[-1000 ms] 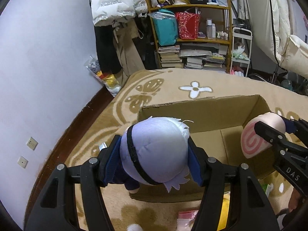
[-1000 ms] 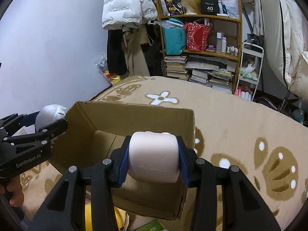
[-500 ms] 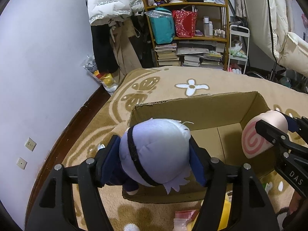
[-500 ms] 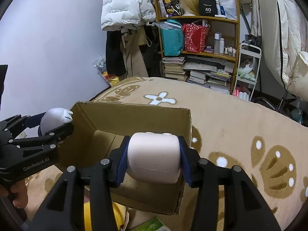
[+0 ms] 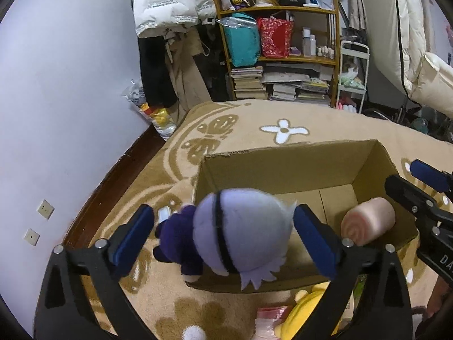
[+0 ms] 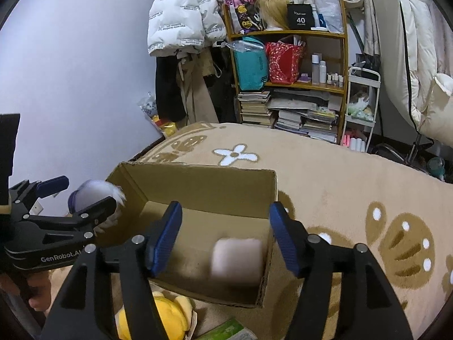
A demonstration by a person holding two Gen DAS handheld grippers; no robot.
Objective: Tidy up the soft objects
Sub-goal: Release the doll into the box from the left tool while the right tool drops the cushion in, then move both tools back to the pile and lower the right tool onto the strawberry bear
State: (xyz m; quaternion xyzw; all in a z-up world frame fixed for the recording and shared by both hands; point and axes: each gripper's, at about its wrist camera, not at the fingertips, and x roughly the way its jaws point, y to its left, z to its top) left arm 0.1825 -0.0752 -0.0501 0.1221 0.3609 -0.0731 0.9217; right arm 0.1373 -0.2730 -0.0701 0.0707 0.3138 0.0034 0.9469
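Plush doll point(image 5: 240, 232) and pink roll point(image 6: 236, 260) fall boxward as both hand-held grippers' jaws spread, opening.

"40" on the black box point(image 6: 301, 17) — "GenRobot.AI" on the left tool point(image 6: 93, 195)

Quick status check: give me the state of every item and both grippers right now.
Left gripper: jaws opening, pads clear of the doll.
Purple-haired doll: released, over the box's near-left corner.
Right gripper: jaws opening, nothing gripped.
Pink roll plush: released, blurred, inside the box.
Cardboard box: open-topped, upright on the rug.
Yellow plush: outside the box, on the floor.
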